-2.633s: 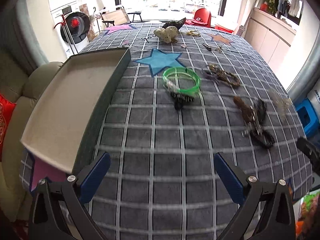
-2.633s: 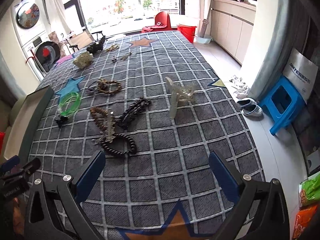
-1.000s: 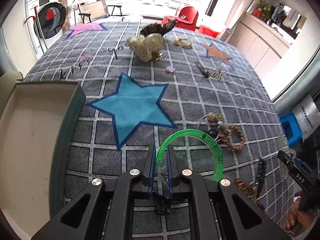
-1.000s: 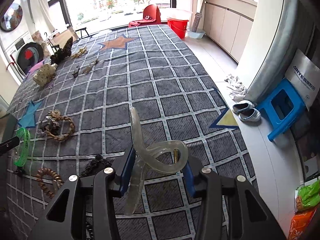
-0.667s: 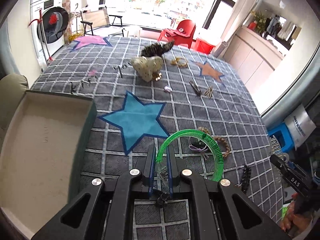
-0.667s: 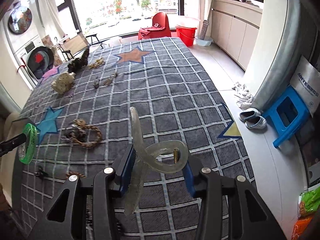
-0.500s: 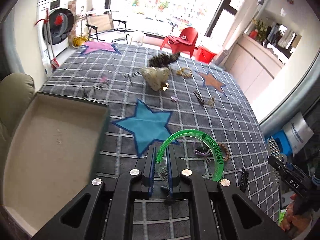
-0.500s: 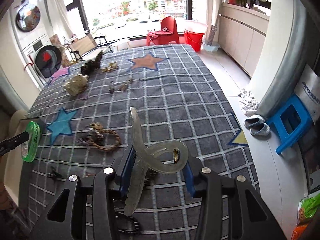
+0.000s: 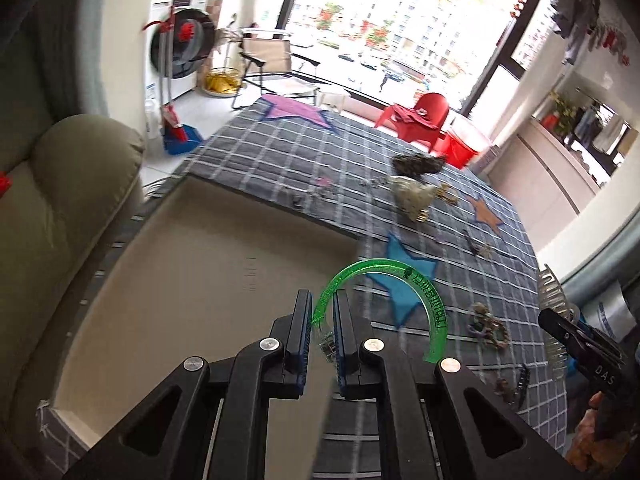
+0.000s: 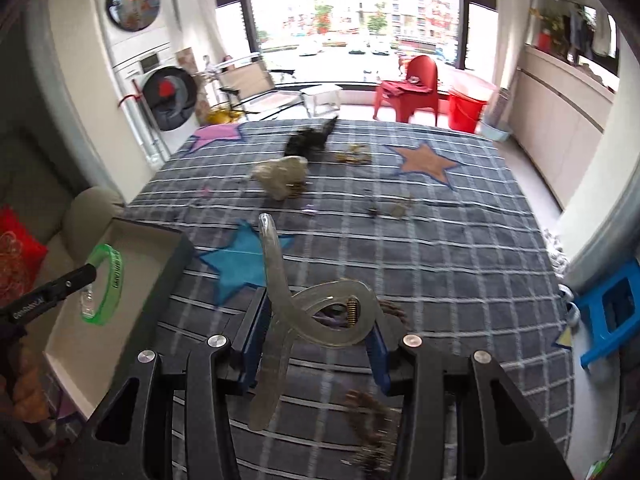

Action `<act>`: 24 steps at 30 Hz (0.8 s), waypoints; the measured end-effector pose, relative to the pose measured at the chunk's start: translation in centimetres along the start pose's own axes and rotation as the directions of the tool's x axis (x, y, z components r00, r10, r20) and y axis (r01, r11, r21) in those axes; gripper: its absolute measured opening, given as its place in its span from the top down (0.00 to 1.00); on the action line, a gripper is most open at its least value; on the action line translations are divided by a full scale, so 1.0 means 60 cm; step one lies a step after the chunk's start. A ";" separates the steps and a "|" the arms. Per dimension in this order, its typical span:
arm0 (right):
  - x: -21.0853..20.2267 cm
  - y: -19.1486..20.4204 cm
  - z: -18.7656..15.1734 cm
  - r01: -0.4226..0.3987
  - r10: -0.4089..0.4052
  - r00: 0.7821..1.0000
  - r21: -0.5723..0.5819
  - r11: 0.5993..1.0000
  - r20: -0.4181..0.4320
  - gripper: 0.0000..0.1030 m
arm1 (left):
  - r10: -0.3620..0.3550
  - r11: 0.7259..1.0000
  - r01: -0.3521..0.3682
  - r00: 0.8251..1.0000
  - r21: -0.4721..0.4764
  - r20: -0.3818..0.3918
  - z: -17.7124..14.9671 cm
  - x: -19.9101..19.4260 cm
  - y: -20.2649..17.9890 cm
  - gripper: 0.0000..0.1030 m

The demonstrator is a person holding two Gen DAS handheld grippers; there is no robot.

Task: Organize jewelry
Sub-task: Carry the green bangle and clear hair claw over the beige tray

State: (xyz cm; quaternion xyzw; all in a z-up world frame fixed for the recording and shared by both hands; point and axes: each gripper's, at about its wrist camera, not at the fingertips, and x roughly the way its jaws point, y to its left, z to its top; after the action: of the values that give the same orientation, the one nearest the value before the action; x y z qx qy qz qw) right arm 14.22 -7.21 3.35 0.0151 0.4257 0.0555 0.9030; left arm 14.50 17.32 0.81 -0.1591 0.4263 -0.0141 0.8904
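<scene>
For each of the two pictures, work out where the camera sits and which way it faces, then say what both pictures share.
Left wrist: rides the left gripper, looking along its fingers over the open box; it grips the green bangle.
Right wrist: rides the right gripper, facing down the checked cloth to the window; it clamps the clear hair claw.
Shared: box, bangle, blue star, and each other's gripper.

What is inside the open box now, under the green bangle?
The box shows only a bare beige floor. The green bangle, held in the left gripper, hangs above it. The near corner is hidden behind the jaws.
</scene>
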 end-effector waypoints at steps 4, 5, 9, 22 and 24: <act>0.038 0.079 0.018 -0.077 0.076 0.997 -0.057 0.995 -0.023 0.53 | 0.056 0.997 -0.056 0.998 -0.050 -0.003 0.002 0.010 0.059 0.88; 0.051 0.103 0.023 -0.100 0.098 0.995 -0.074 0.992 -0.034 0.53 | 0.067 0.996 -0.067 0.998 -0.062 -0.006 0.001 0.012 0.072 0.88; 0.098 0.176 0.035 -0.177 0.169 0.983 -0.118 0.977 -0.075 0.53 | 0.134 0.986 -0.135 0.991 -0.097 -0.014 0.001 0.028 0.116 0.88; 0.260 0.333 0.063 -0.324 0.272 0.929 -0.197 0.925 -0.253 0.54 | 0.230 0.961 -0.245 0.966 -0.129 -0.121 -0.010 0.094 0.177 0.88; 0.277 0.345 0.062 -0.323 0.264 0.926 -0.206 0.924 -0.269 0.54 | 0.239 0.959 -0.255 0.963 -0.125 -0.125 -0.010 0.099 0.178 0.88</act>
State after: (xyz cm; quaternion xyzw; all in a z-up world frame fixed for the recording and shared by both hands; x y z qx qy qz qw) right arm 25.74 15.28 -5.49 -0.0401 0.5124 0.2450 0.8221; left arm 16.68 26.32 -7.18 -0.1654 0.4904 0.1185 0.8474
